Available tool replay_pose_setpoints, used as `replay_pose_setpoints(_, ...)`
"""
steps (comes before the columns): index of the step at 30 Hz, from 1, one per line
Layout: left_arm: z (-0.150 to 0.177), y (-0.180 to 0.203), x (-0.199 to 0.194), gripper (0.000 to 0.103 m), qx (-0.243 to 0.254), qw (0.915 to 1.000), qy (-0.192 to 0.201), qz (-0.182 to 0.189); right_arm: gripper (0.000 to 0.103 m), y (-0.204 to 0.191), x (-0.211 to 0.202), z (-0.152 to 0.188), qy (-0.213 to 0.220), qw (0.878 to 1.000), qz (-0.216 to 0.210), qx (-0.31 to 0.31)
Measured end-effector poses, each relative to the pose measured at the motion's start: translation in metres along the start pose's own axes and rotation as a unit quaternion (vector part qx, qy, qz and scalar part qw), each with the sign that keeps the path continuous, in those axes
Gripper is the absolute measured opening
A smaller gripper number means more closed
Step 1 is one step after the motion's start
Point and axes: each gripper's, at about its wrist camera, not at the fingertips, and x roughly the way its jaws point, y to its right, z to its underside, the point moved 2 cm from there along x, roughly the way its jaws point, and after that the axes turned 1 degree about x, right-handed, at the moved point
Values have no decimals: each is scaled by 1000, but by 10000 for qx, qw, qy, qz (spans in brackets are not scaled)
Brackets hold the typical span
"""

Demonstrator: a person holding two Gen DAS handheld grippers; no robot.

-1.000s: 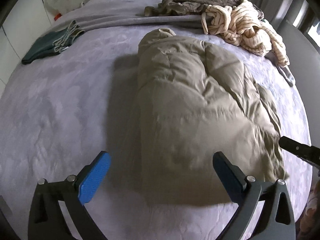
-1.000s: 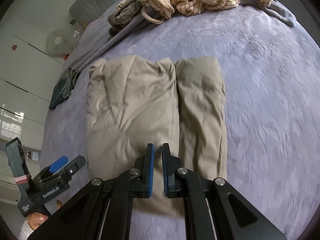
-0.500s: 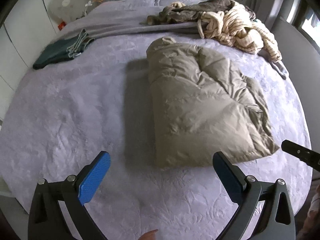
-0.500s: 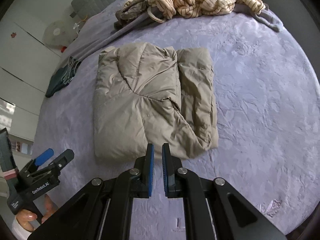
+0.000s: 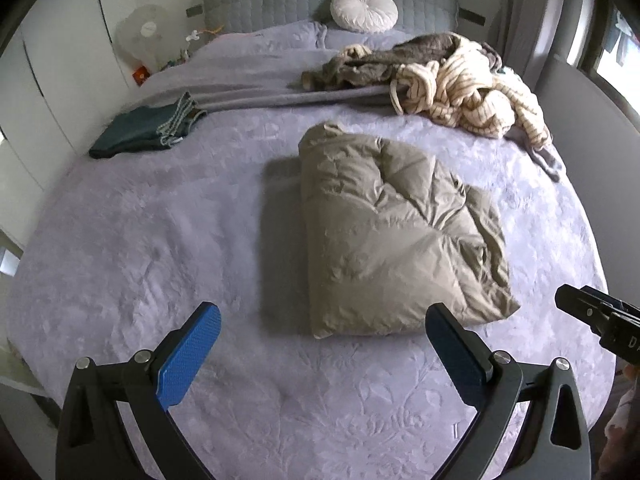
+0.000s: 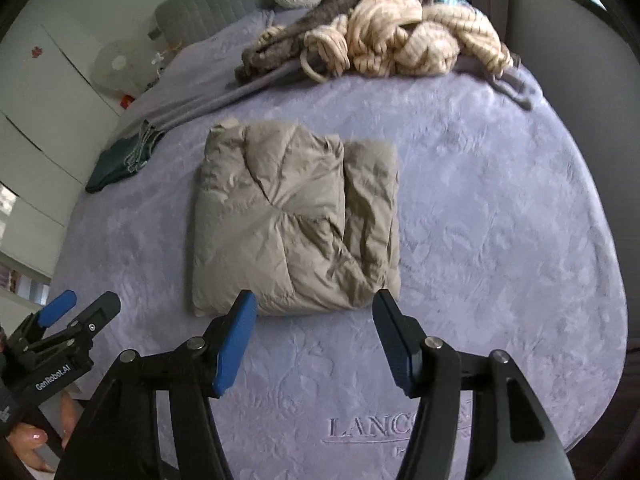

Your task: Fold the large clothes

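Jacket [image 5: 394, 236] folded on bed [image 5: 160, 240] (jaws apart).

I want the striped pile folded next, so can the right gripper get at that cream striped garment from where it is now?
Probably yes. The right gripper is open and empty, and bare blanket runs to the right of the folded puffer jacket up to the cream striped garment. It lies at the bed's far end, so a long forward reach.
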Motion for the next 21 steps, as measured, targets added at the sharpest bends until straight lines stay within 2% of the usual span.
replay_pose_setpoints(3, -5, -1, -11, 102, -30, 9999, 92, -76, 69, -3, -10, -5, 137, 9998, 73, -90)
replay_pose_setpoints(5, -7, -1, -17, 102, -52, 9999, 131, -89, 84, -6, -17, -7, 261, 9994, 127, -173)
replay_pose_setpoints(12, -11, -2, -34, 102, -185, 9996, 218, -53, 88, -17, -37, -16, 618, 9970, 254, -383)
replay_pose_setpoints(14, -12, -2, -37, 102, -184, 9995, 251, -87, 103, -18, -40, -18, 677, 9967, 258, -366)
replay_pose_setpoints(21, -15, -5, -42, 102, -229, 9993, 289, -105, 103, -21, -43, -19, 732, 9962, 294, -377)
